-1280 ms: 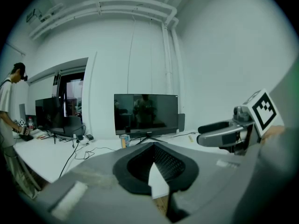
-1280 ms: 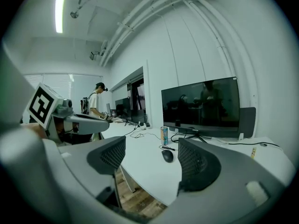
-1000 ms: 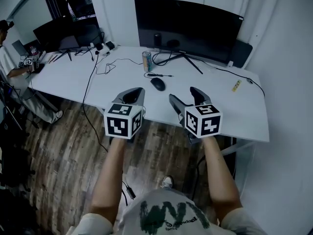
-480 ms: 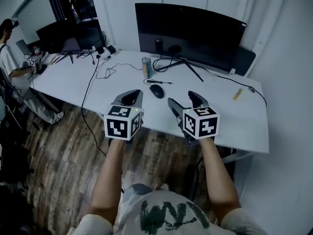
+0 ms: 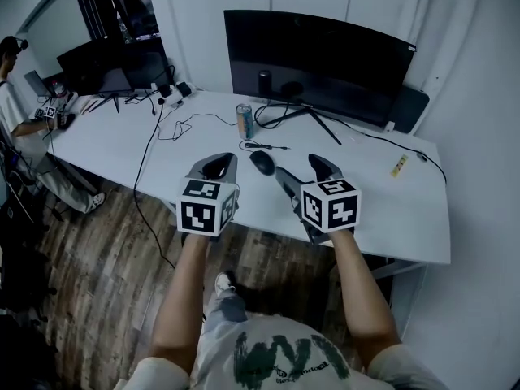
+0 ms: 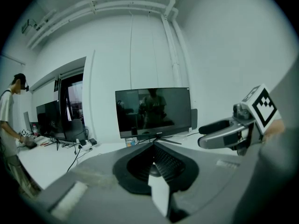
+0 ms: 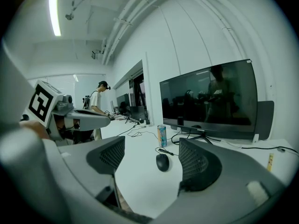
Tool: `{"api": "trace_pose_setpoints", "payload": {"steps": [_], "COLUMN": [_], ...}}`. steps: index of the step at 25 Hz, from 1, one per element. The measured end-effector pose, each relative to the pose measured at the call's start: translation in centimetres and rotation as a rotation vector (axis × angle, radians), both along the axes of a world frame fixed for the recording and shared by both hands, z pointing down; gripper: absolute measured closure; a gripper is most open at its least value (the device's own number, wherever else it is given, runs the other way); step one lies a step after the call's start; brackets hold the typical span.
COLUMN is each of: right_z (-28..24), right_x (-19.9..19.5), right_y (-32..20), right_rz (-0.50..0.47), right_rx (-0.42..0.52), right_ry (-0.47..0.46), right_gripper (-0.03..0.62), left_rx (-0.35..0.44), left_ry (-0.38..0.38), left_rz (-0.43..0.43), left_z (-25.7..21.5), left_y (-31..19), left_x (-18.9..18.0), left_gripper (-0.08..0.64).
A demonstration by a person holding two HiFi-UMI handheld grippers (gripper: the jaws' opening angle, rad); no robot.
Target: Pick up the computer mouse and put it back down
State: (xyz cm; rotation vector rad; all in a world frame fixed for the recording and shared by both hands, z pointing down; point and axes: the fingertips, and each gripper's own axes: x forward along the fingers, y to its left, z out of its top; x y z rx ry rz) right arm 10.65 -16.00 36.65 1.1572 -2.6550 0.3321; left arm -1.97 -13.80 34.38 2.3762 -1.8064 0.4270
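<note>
Computer mouse [image 5: 262, 162]: on desk [image 5: 390, 210], frame centre, just upper left of right gripper [image 5: 298, 167] (jaws wide, empty, nearer), long axis along its reach; left gripper [image 5: 215, 162] closed, empty

In the head view the hands holding the left hand-held gripper [image 5: 215, 167] and right hand-held gripper [image 5: 298, 169] are hidden behind them; a person [image 5: 15, 88] is cut by the left edge; the yellow object [image 5: 398, 166] is too small to identify
</note>
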Motion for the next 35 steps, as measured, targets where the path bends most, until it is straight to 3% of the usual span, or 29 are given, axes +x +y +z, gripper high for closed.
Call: {"api": "trace_pose_setpoints", "payload": {"steps": [8, 19, 35], "right_z": [0.2, -0.5, -0.6], "right_x": [-3.0, -8.1, -10.0], "right_y": [-5.3, -11.6, -14.6], "right_rz": [0.062, 0.220, 0.367], "right_rx": [0.003, -0.021, -0.013], "right_ry": [0.000, -0.007, 0.007], "right_gripper": [0.244, 0.244, 0.244], "left_rx": [0.003, -0.039, -0.058], "left_ry": [0.006, 0.016, 0.041], "left_rz": [0.070, 0.245, 0.391], "left_z": [0.3, 0.8, 1.8], "left_y": [-6.4, -14.3, -19.0], "left_x": [-3.0, -7.7, -10.4], "left_gripper": [0.558, 0.558, 0.558]}}
